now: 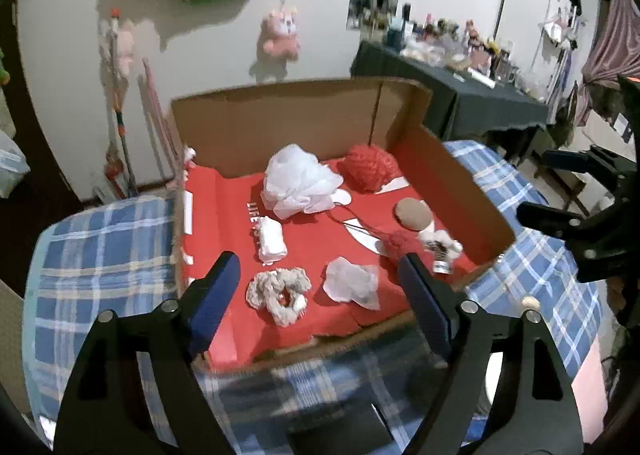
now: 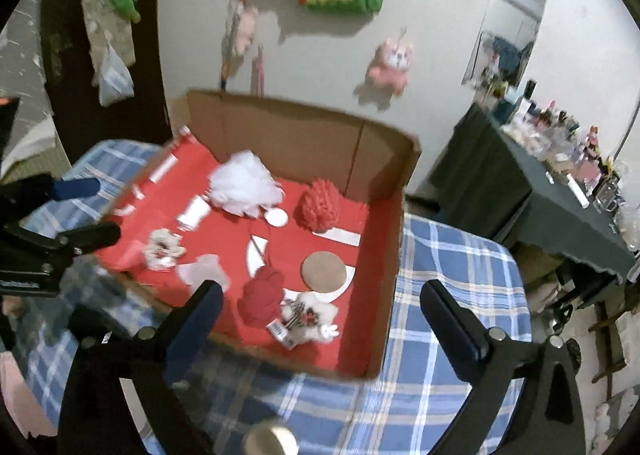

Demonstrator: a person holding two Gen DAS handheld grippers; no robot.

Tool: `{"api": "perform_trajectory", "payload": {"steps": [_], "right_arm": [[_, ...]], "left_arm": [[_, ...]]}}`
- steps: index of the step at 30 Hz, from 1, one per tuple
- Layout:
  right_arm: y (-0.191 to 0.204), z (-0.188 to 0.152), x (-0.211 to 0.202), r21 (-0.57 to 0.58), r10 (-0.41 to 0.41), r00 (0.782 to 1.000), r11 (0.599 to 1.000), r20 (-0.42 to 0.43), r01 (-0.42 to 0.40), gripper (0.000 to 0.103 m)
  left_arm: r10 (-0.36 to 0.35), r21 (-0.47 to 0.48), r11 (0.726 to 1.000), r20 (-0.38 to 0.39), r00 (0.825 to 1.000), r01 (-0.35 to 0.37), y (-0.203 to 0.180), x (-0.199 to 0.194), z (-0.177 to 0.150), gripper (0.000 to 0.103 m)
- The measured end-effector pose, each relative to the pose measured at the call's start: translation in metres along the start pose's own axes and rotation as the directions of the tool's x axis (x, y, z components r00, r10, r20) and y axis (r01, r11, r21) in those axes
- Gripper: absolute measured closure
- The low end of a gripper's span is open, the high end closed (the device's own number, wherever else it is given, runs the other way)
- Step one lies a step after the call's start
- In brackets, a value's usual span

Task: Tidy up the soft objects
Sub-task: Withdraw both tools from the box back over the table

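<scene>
Most of the job looks done: the shallow cardboard box with a red printed lining (image 1: 448, 175) sits on the blue plaid-covered bench (image 1: 100, 239) and already holds the soft things. Inside are a white mesh bath pouf (image 1: 298, 181), a red knitted yarn ball (image 1: 370, 167), a folded white cloth roll (image 1: 272, 241), a beige fluffy scrunchie (image 1: 280, 291), a crumpled whitish tissue-like piece (image 1: 352, 283), a round tan pad (image 2: 324, 271), a red yarn clump (image 2: 262, 295) and a small white plush toy with a tag (image 2: 308, 319) near the front right corner. The left hand-held gripper (image 1: 320, 295) is wide open and empty above the box front; the right hand-held gripper (image 2: 320, 319) is wide open too, nothing between its jaws. I see nothing soft left loose on the plaid. Judging by that, little remains, maybe tidying. The near bench edge is hidden behind gripper frames, the frames are blurred, and the box print is mostly unreadable.
</scene>
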State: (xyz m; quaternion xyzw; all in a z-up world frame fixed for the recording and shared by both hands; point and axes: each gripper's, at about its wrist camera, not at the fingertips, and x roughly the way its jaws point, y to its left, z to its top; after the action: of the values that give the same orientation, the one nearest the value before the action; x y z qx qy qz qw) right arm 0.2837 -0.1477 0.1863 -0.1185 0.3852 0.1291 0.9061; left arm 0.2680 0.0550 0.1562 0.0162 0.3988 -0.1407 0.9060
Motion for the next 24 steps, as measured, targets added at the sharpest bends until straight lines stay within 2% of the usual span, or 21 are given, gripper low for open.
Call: {"api": "perform_trajectory", "payload": {"steps": [2,7,12,18,22,24], "right_arm": [[0.005,-0.010,-0.025,0.006,-0.004,0.999,1.000,0.053,0.004,0.000],[0.022,-0.043,-0.076,-0.007,0.019,0.988,1.000,0.156,-0.018,0.000],[0.041,-0.079,-0.112,-0.010,0.009,0.972,1.000,0.236,-0.007,0.000],[0.054,-0.128,-0.125,0.041,0.008,0.961,0.999,0.277,-0.020,0.000],[0.064,-0.156,-0.123,0.060,-0.017,0.958,0.998,0.285,0.000,0.000],[0.067,-0.169,-0.120,0.074,-0.029,0.958,0.997,0.285,0.008,0.000]], "left_arm": [[0.012,0.007,1.000,0.047,0.999,-0.012,-0.009,-0.019,-0.011,0.017],[-0.027,-0.002,1.000,0.143,0.989,0.028,-0.026,-0.058,-0.038,0.015],[-0.023,-0.004,1.000,0.246,0.969,0.025,-0.044,-0.096,-0.069,0.011],[-0.010,-0.011,1.000,0.343,0.939,0.015,-0.063,-0.128,-0.110,0.006],[0.023,-0.009,1.000,0.374,0.927,-0.022,-0.072,-0.134,-0.138,0.006],[0.034,-0.011,0.999,0.373,0.927,-0.033,-0.075,-0.132,-0.153,0.006]]}}
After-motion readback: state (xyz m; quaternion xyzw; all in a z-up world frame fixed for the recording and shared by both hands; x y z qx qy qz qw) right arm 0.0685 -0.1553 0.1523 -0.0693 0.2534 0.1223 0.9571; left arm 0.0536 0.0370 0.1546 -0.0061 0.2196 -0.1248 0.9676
